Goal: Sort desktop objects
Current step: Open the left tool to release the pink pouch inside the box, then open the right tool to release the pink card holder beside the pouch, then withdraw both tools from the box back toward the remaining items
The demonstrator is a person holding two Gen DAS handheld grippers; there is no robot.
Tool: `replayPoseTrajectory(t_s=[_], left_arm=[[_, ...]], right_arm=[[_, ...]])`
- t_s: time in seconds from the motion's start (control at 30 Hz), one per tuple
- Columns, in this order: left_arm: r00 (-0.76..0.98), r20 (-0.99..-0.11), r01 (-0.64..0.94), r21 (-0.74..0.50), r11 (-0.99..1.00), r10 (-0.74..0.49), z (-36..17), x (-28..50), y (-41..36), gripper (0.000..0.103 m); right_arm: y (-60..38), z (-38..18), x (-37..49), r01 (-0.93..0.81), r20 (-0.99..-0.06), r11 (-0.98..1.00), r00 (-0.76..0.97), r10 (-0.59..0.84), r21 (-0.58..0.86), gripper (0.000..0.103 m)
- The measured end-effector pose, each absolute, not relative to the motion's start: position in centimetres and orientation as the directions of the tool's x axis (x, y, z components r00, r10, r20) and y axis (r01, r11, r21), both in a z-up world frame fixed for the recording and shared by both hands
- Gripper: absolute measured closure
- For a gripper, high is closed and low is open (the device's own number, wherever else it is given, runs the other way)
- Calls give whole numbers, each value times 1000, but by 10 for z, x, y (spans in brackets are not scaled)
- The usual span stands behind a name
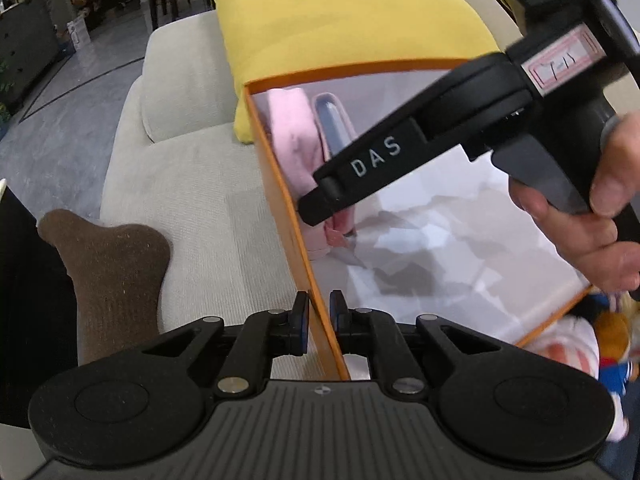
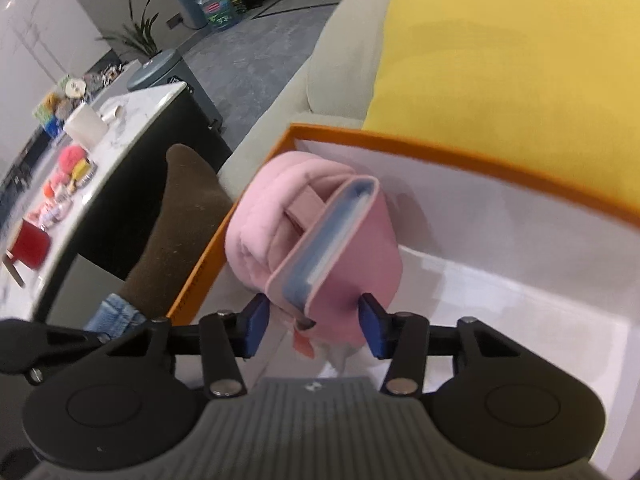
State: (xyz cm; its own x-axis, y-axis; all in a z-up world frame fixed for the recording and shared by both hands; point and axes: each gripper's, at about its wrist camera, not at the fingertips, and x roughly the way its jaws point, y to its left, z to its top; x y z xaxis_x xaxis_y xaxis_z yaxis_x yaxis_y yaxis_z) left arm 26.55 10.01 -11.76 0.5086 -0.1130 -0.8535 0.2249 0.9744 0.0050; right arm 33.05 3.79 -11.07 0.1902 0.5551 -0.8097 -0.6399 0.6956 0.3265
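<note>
Left tongs (image 1: pixel 319 322) – black two-finger gripper with blue-backed pads, clenched on the near wall of the orange cardboard box with the white lining (image 1: pixel 292 216); I read this as my steadying hold, one pad outside the wall and one inside

Right tongs (image 2: pixel 312 326) – same make, blue pads standing apart to either side of the pink fabric-covered wallet with the blue inner leaves (image 2: pixel 340 236). Left pad is clear of it; right pad lies just at its edge, and I cannot tell whether it touches. I enter this one as released, not grasping. In the left view its black finger marked DAS reaches down over the box, a person's hand (image 1: pixel 592 236) around its handle

Task item: the wallet rests inside the box, at the left end, leaning against a rolled pink fleece cloth (image 2: pixel 256 216) that lies against the left wall

Surroundings: the box sits on a beige sofa cushion (image 1: pixel 192 208), a yellow cushion (image 1: pixel 344 20) behind it, a brown sock (image 1: pixel 116 272) on the seat to the left, a bright stuffed toy (image 1: pixel 592 344) at the box's far corner, a white marble-top side table (image 2: pixel 100 152) with small clutter beyond

Step in hand, by my judgement: placing the wallet in the box – placement looks done. Next move calls for lifting the right tongs straight out without snagging the strap, then choosing the next loose item, likely sock or toy
</note>
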Motion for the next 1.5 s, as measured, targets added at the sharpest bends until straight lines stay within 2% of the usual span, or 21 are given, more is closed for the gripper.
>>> replayPoseTrajectory(t_s=[0.2, 0.43, 0.57, 0.73, 0.93, 1.13, 1.23, 1.3, 1.5], left_arm=[[502, -858, 216, 5, 976, -107, -116, 253, 110, 91], [499, -859, 221, -3, 975, -116, -115, 250, 107, 89], [514, -852, 200, 6, 980, -100, -111, 240, 108, 77], [549, -829, 177, -8, 984, -105, -96, 224, 111, 73], [641, -760, 157, -7, 987, -108, -61, 178, 107, 73], [660, -732, 207, -39, 978, -169, -40, 126, 89, 67], [636, -741, 227, -83, 970, -213, -46, 100, 75, 63], [623, -748, 249, -87, 964, -229, -51, 83, 64, 53], [580, -787, 252, -69, 965, -208, -77, 46, 38, 53]], right_arm=[[46, -108, 314, -692, -816, 660, 179, 549, 292, 53], [49, -108, 314, -729, -823, 640, 195, 534, 243, 47], [47, -100, 311, -731, -818, 646, 222, 530, 219, 40], [34, -84, 303, -728, -816, 659, 256, 518, 190, 40], [-14, -47, 260, -725, -745, 667, 348, 569, 170, 40], [-77, -19, 195, -718, -695, 684, 428, 577, 126, 40], [-108, -20, 158, -707, -700, 697, 439, 563, 118, 40], [-128, -28, 134, -702, -715, 702, 430, 551, 119, 40], [-160, -74, 85, -674, -804, 727, 355, 477, 134, 40]])
